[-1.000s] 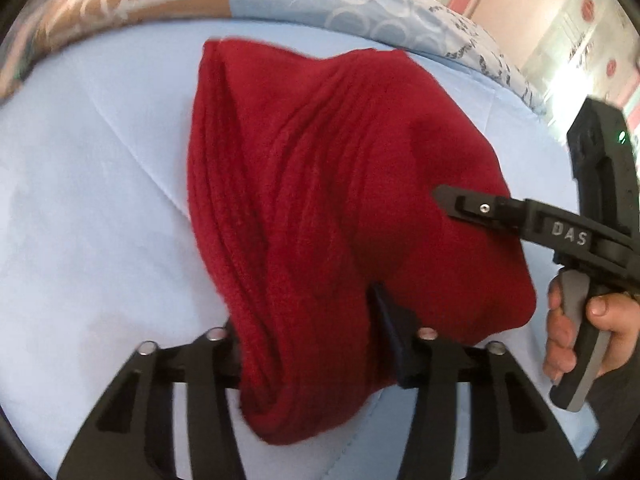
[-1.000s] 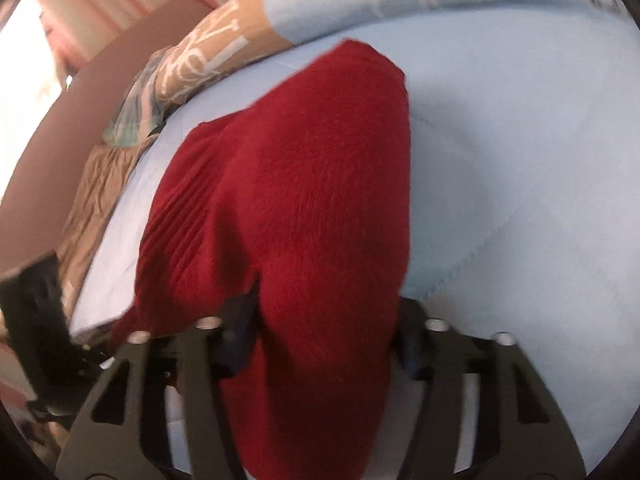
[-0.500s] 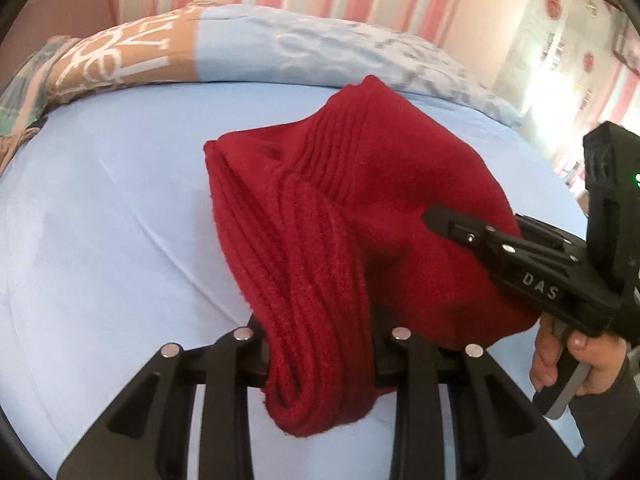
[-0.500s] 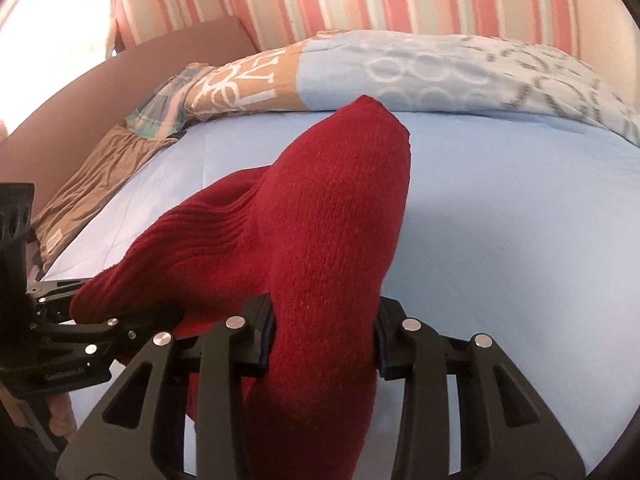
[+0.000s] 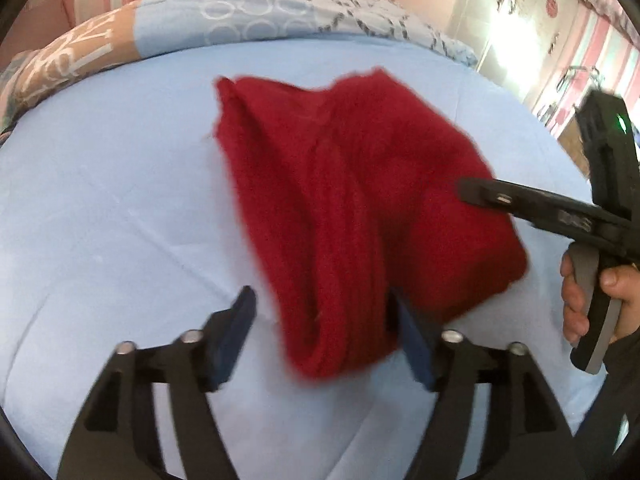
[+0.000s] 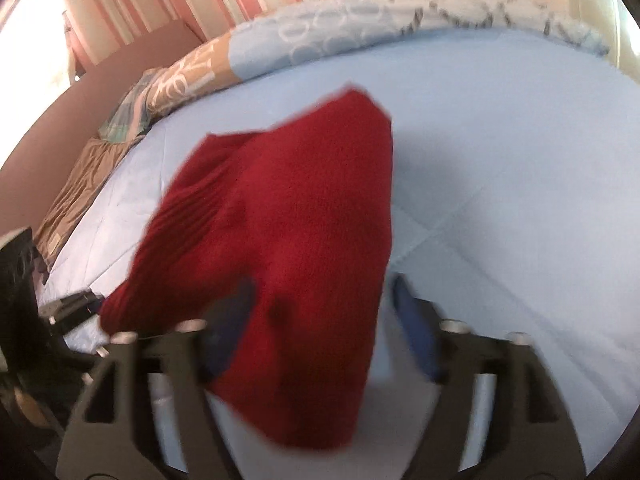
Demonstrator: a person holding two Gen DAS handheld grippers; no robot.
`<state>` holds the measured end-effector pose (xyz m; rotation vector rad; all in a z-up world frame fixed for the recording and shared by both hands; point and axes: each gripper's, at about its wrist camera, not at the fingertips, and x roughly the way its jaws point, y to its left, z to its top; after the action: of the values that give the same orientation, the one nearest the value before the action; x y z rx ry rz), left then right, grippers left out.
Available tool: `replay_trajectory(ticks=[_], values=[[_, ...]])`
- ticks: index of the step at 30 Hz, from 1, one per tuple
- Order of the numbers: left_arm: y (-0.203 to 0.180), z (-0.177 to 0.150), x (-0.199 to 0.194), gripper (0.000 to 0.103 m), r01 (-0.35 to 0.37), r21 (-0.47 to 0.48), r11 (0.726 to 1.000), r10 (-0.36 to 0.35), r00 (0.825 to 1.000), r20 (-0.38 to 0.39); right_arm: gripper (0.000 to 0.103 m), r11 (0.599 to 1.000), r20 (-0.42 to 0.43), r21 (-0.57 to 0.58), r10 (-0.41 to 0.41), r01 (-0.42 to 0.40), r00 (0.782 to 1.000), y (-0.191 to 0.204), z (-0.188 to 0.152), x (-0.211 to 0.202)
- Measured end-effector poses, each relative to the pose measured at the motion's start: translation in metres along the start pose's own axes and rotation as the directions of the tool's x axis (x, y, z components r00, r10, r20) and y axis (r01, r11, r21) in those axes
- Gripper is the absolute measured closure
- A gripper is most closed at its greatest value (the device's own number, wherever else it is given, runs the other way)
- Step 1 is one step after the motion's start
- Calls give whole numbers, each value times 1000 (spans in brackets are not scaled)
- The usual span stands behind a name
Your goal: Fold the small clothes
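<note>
A red knitted garment (image 5: pixel 352 208) lies bunched and folded over on the light blue bed sheet (image 5: pixel 100 208). My left gripper (image 5: pixel 324 324) is open, its jaws spread either side of the garment's near end. My right gripper (image 6: pixel 320 312) is open too, the garment (image 6: pixel 288 240) draped loosely between and over its jaws. In the left wrist view the right gripper's fingers (image 5: pixel 520 204) reach in from the right onto the garment, with a hand on its handle.
A patterned blue and tan duvet (image 5: pixel 240 20) is rolled along the far edge of the bed. A brown cushion (image 6: pixel 76 196) and brown headboard (image 6: pixel 52 120) lie at the left. A striped wall stands behind.
Both grippers have opened and let go of the red garment. The garment has dropped lower onto the sheet.
</note>
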<state>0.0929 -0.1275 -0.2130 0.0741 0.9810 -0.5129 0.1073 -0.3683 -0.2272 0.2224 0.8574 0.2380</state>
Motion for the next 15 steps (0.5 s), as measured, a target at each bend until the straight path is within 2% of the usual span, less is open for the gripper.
replay_trajectory(ticks=[2,3,5,7,8,9,11,13,15], values=[[10,6,-21,26,-6,-10,1000,7,999,35,18,999,58,-38,-24,26,998,6,-6,-28],[12,12,-31,20,-29,-9,1000,29,997,70,18,995,83,-60,-79,84,993,11,-10,-40],[10,30,-34,18,-74,-3,997,74,990,116,18,979,93,-113,-159,169,983,23,-17,-46],[1,53,-14,18,-115,33,993,110,988,110,19,955,53,-181,-230,236,972,36,-26,-33],[-3,60,0,18,-161,66,985,155,984,90,25,945,32,-205,-253,254,967,40,-31,-24],[-5,64,14,18,-207,99,973,201,977,71,31,937,-2,-225,-274,267,962,42,-37,-14],[0,62,42,18,-266,150,952,263,964,36,31,927,-49,-237,-309,290,950,40,-45,1],[19,47,49,17,-248,153,956,248,969,23,31,925,-69,-240,-318,294,945,33,-53,7],[35,36,52,14,-212,139,967,210,977,31,25,929,-70,-233,-312,288,948,24,-58,10]])
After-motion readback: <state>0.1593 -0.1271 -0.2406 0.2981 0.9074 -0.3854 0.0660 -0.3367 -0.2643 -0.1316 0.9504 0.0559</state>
